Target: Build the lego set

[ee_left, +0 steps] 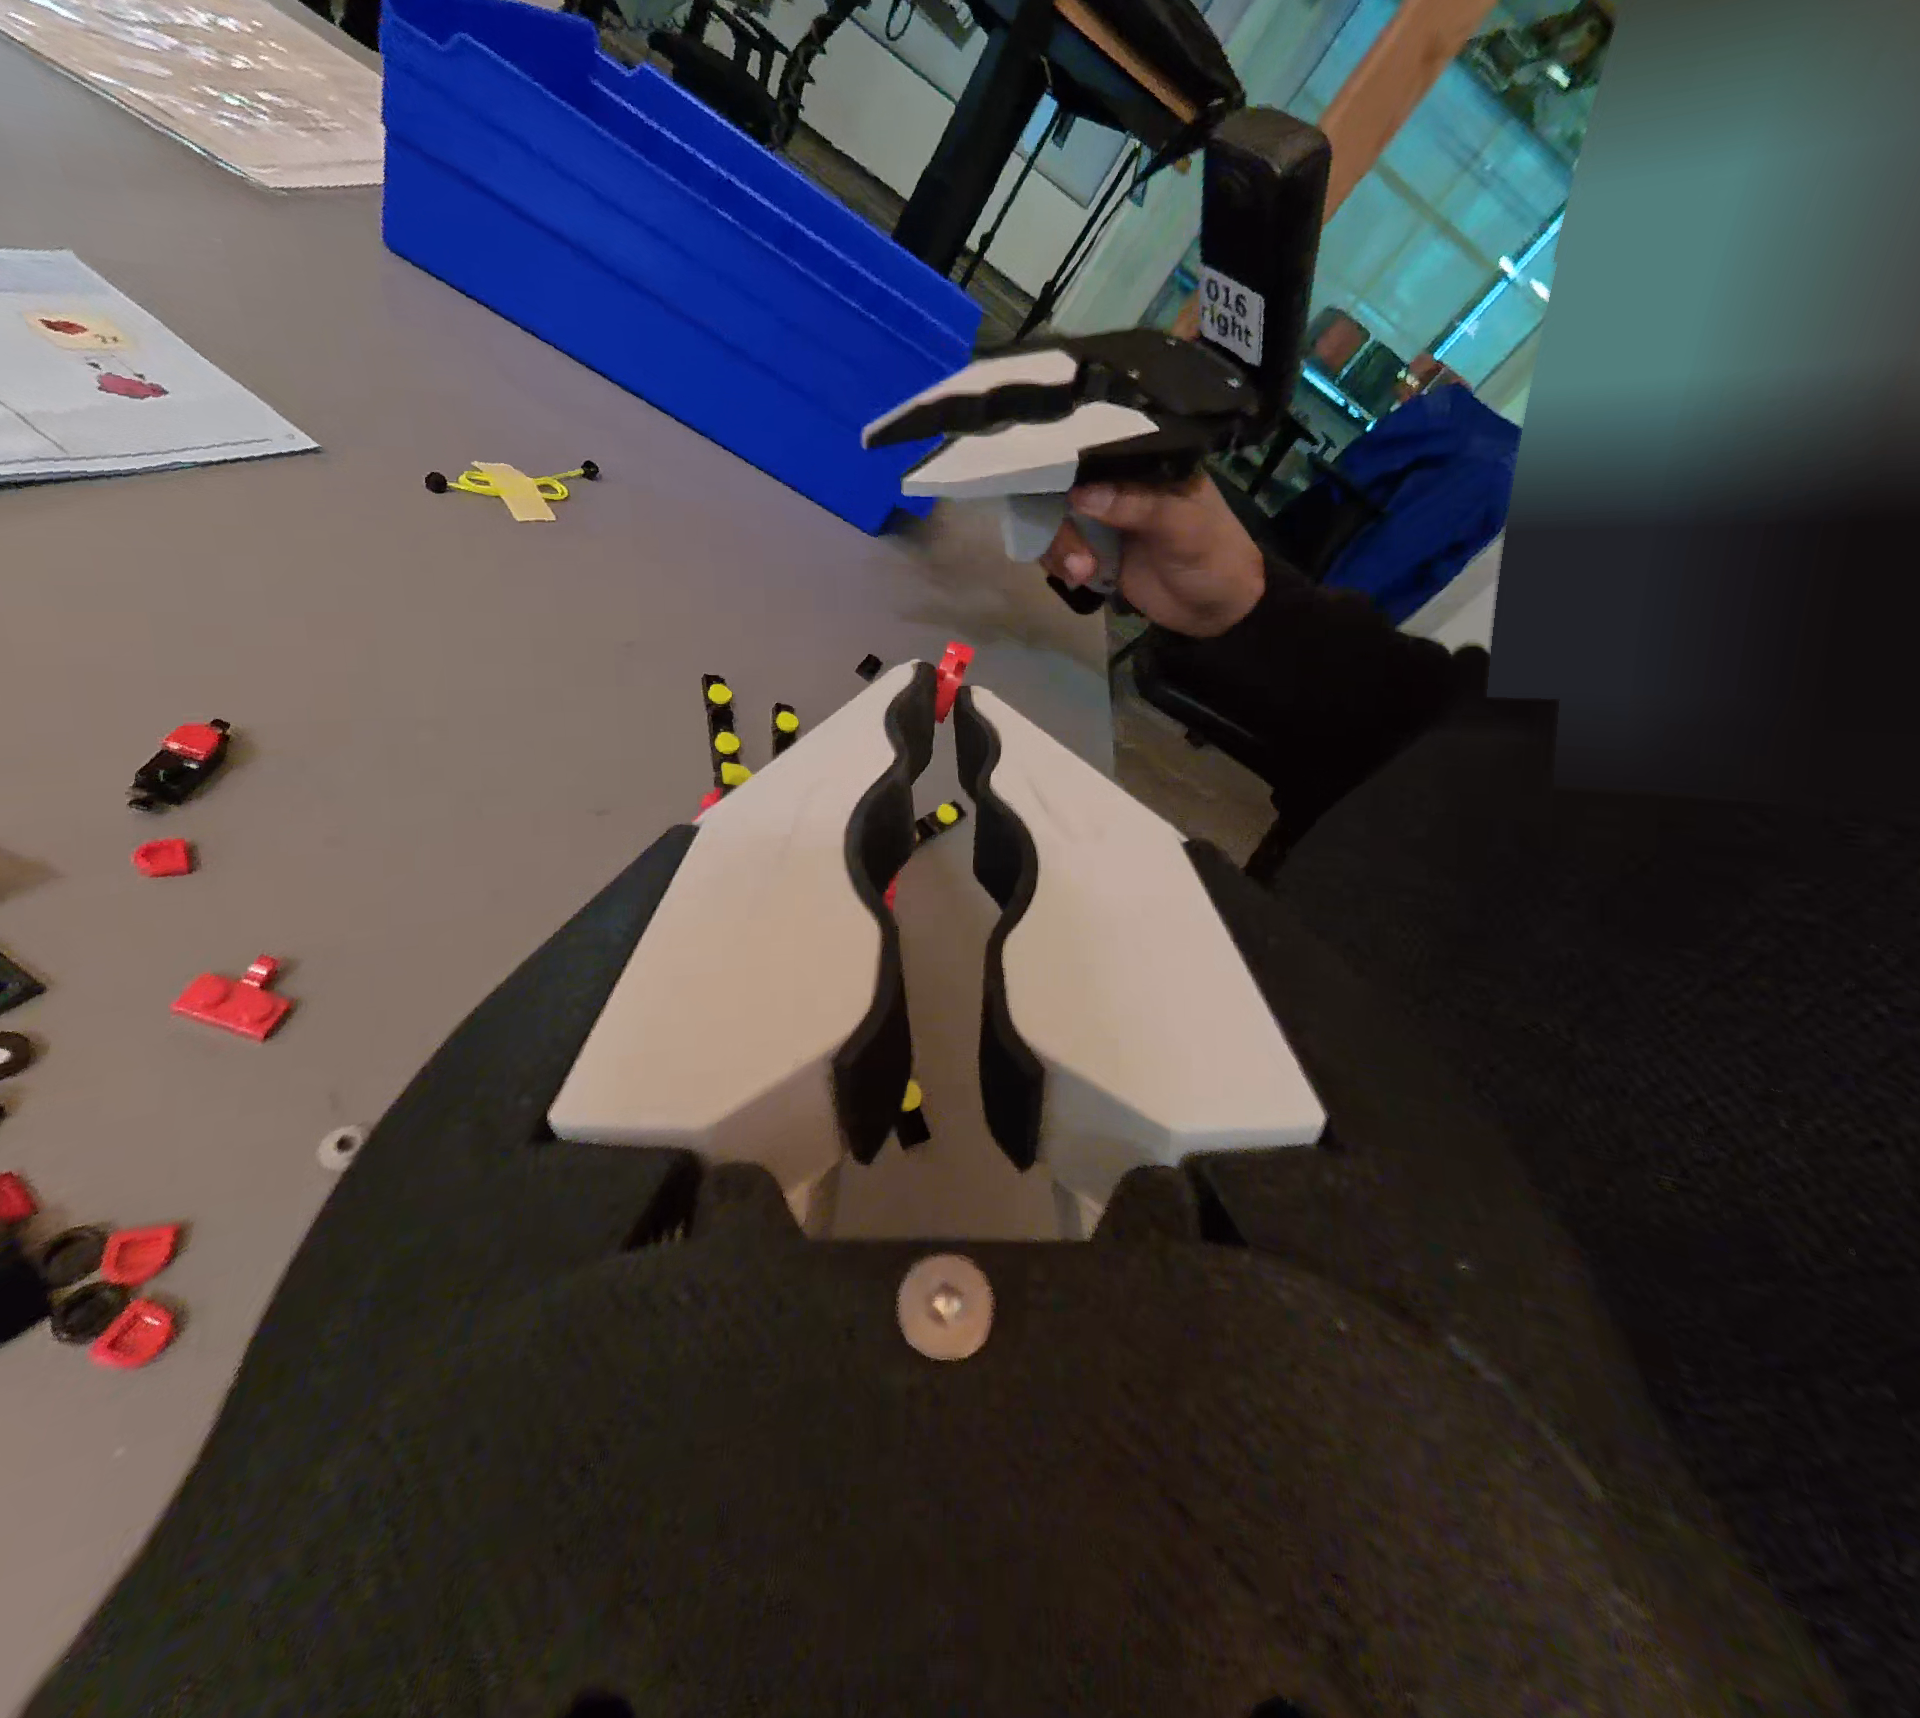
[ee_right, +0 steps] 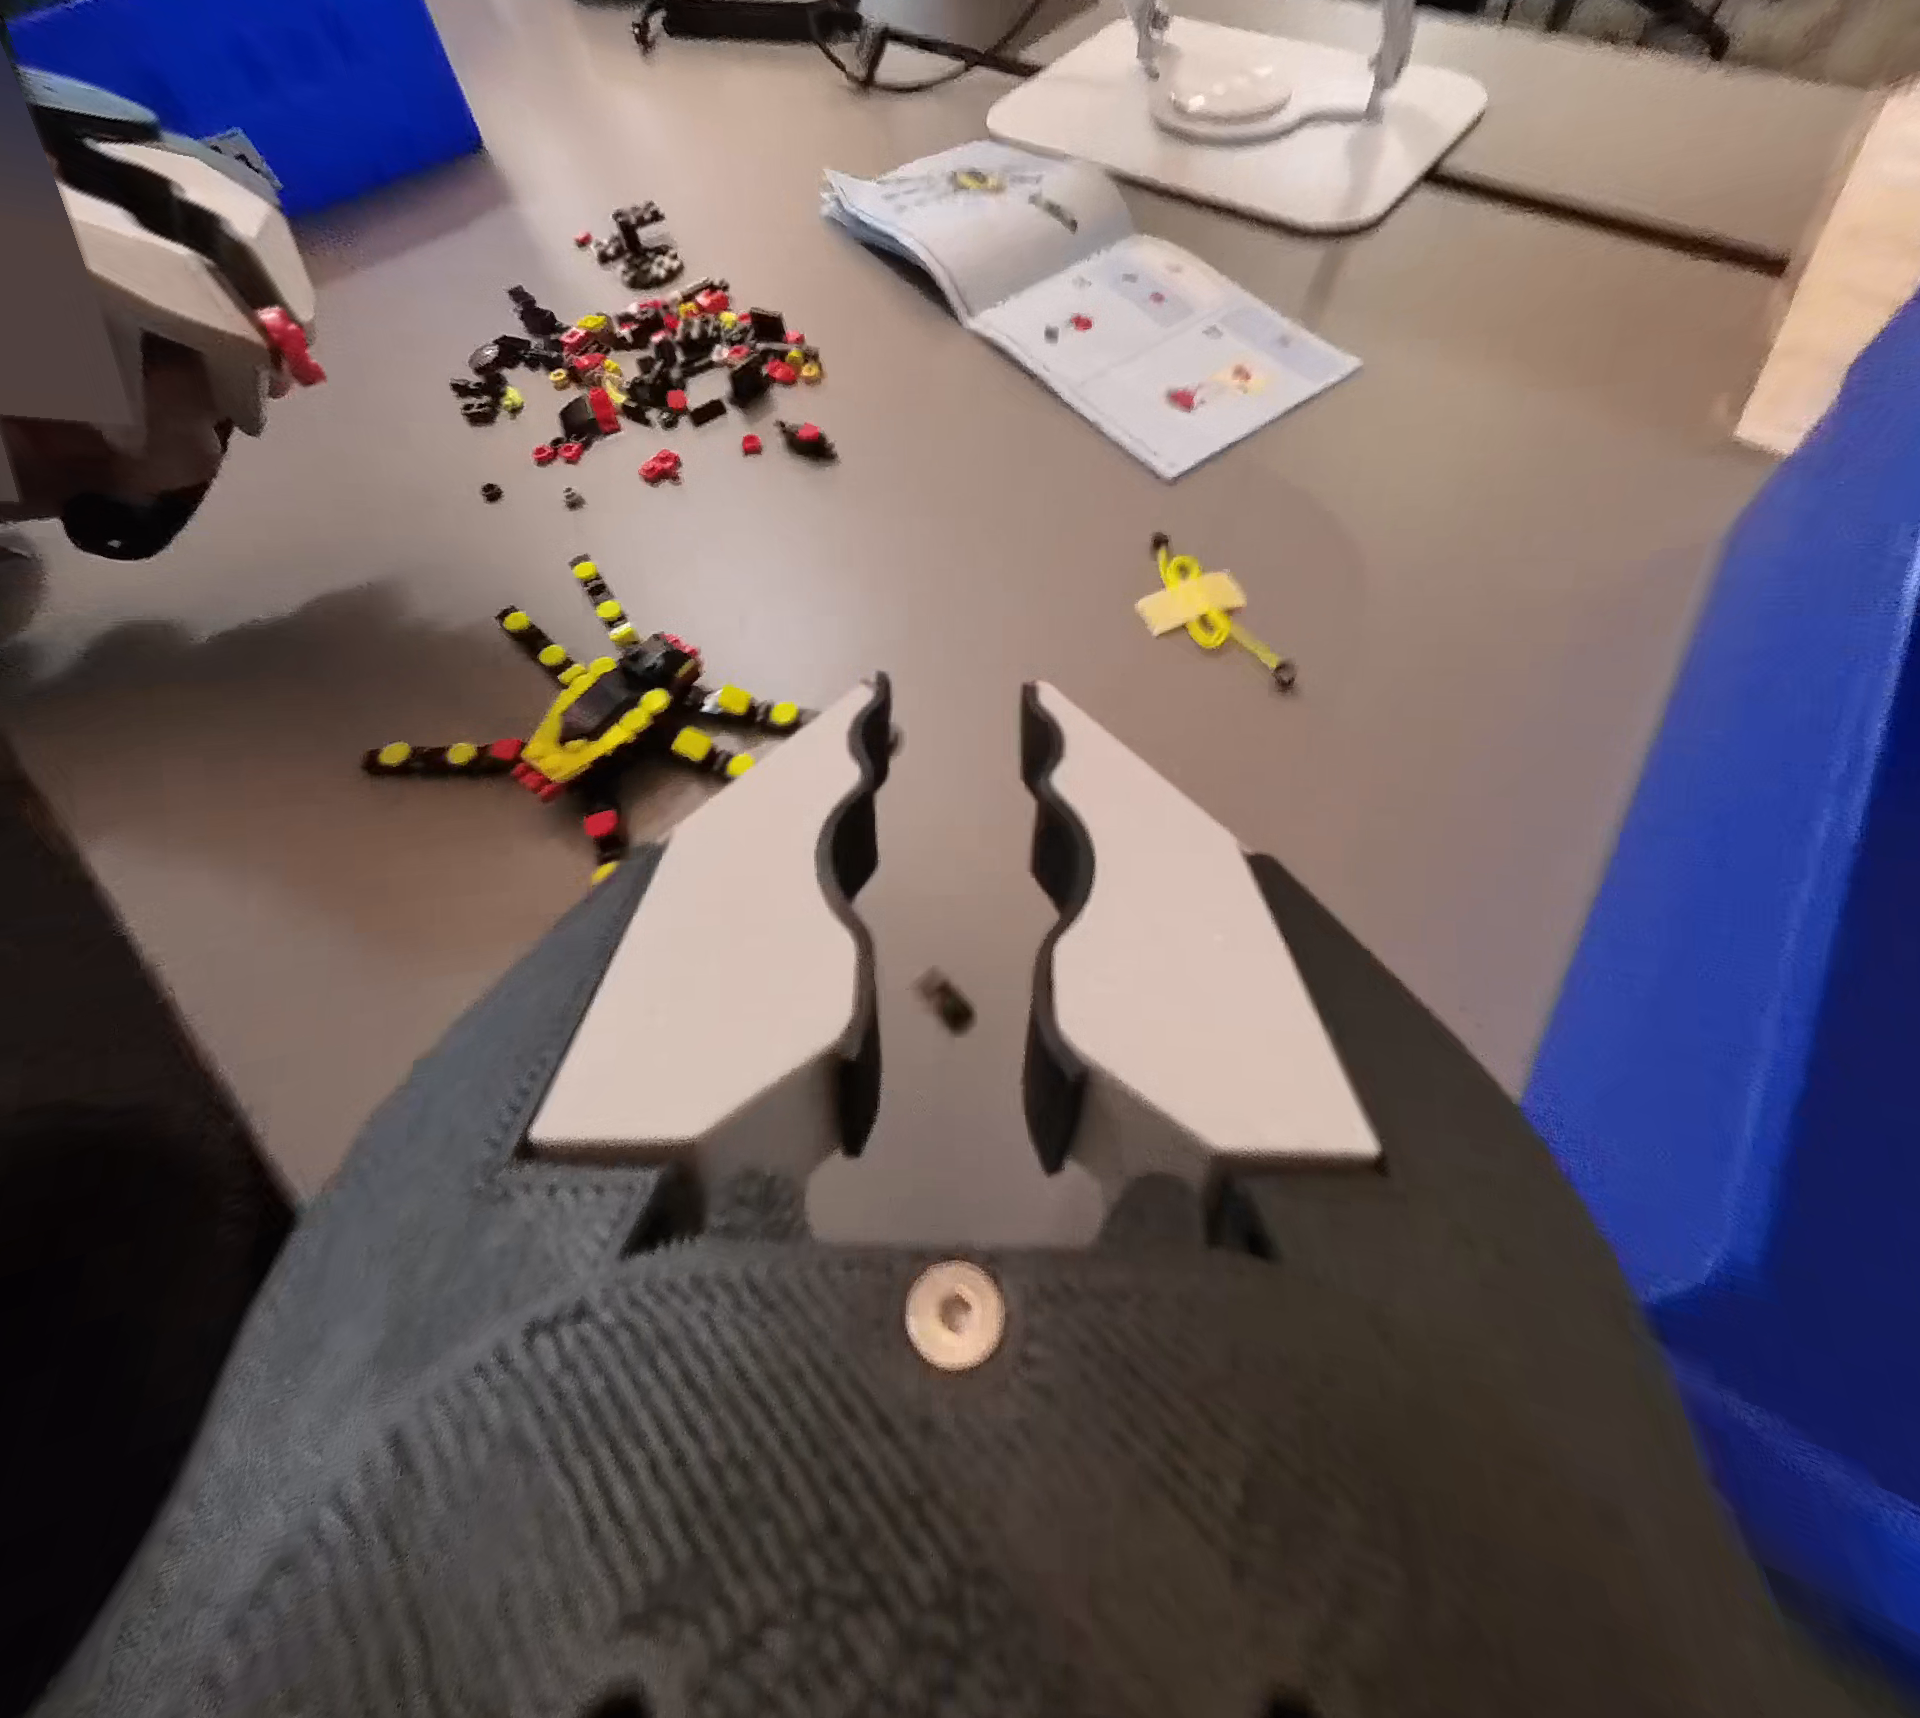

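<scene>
My left gripper is shut on a small red lego piece at its fingertips, held above the grey table; it also shows at the left edge of the right wrist view with the red piece. A black, yellow and red spider-like lego model lies on the table below; its legs peek out beside my left fingers. My right gripper is open and empty, above the table right of the model; in the left wrist view a hand holds it. A pile of loose pieces lies farther back.
A blue bin stands behind the work area, and another blue bin is close at my right. An open instruction booklet, a yellow string piece with tape, a small black piece, loose red pieces and a white stand base sit on the table. One gripper's finger ends stand about 15 centimeters off the other's.
</scene>
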{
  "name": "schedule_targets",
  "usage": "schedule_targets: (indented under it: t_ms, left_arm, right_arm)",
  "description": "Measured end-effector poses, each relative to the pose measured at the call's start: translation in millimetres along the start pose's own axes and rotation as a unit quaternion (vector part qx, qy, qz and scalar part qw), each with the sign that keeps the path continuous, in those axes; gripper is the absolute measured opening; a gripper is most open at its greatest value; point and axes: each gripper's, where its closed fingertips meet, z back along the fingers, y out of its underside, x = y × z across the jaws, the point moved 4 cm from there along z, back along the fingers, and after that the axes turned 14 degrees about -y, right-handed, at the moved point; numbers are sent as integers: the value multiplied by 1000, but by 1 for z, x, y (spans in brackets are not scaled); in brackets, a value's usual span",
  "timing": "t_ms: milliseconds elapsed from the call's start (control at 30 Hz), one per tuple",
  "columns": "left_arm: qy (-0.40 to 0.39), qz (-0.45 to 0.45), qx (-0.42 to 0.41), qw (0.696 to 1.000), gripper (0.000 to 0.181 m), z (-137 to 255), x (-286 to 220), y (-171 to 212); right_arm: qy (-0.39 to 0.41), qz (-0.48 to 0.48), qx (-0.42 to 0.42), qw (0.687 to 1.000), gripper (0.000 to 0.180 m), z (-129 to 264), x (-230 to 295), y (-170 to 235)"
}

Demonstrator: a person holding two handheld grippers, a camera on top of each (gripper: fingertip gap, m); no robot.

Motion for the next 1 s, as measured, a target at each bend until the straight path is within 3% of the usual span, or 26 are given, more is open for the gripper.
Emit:
schedule_targets:
  t_ms: [67, 300, 467, 733, 867, 1000]
  left_arm:
    - [5, 13, -10, 1000, 0, 4, -4, -1]
    - [17, 23, -3, 1000, 0, 1, -12, 5]
    - [5, 10, 8, 1000, 0, -5, -8, 7]
    - [-1, 25, 16, 1000, 0, -9, 2, 9]
    - [-1, 29, 14, 999, 0, -7, 3, 9]
    - [-4, 29, 16, 999, 0, -6, 4, 9]
  right_arm:
    - [1, -47, 24, 999, 13, 5, 12, 11]
    - [-18, -119, 150, 981, 11, 1, 30, 65]
    - [-18, -167, 186, 968, 23, -3, 18, 84]
    - [-43, -163, 157, 973, 21, -21, 6, 75]
    - [-39, -109, 193, 974, 14, -29, 5, 72]
    - [-38, -73, 205, 975, 24, -27, 8, 72]
